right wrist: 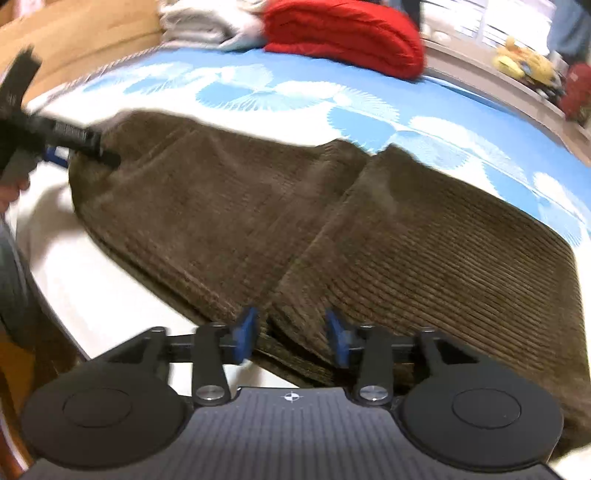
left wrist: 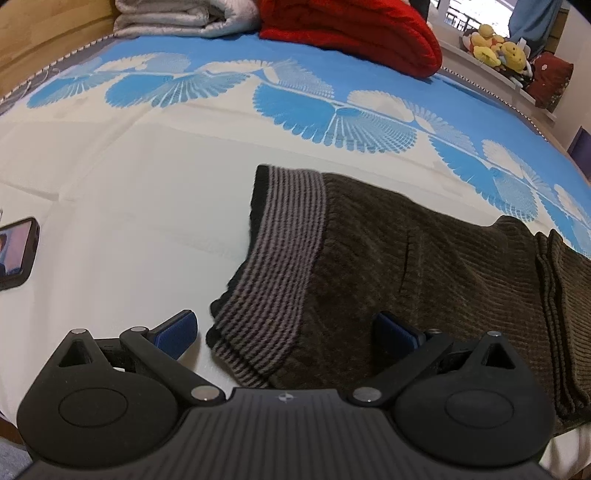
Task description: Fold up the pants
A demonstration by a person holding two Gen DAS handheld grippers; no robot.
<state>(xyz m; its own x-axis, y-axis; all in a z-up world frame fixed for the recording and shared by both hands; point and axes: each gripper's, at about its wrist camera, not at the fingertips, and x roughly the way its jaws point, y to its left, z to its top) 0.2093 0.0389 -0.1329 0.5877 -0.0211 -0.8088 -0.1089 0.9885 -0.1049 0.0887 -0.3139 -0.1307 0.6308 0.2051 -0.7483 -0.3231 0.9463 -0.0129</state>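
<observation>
Both grippers hang low over the brown corduroy pants (left wrist: 424,266), which lie spread on the bed (left wrist: 129,192) with its white and blue fan-patterned cover. My left gripper (left wrist: 288,332) is spread wide, its blue pads (left wrist: 181,330) far apart and holding nothing. Its left pad sits over bare white cover, and its right pad over the brown cloth, with the grey-and-black striped waistband (left wrist: 273,266) running up between them. Ahead and to the right of this tool the fabric bunches into a ridged fold.

My right gripper (right wrist: 291,338) is about half open, a clear gap between its pads (right wrist: 247,334). The near edge of the stacked trouser legs (right wrist: 424,258) lies in that gap, but the fingers are not closed on it. This view is blurred. Far to the front left I can see my other tool (right wrist: 66,136) at the waist end of the cloth.

Beyond both tools a red blanket (left wrist: 351,33) and a grey folded one (left wrist: 184,16) rest at the far side. A phone (left wrist: 16,251) lies on the cover, far left.
</observation>
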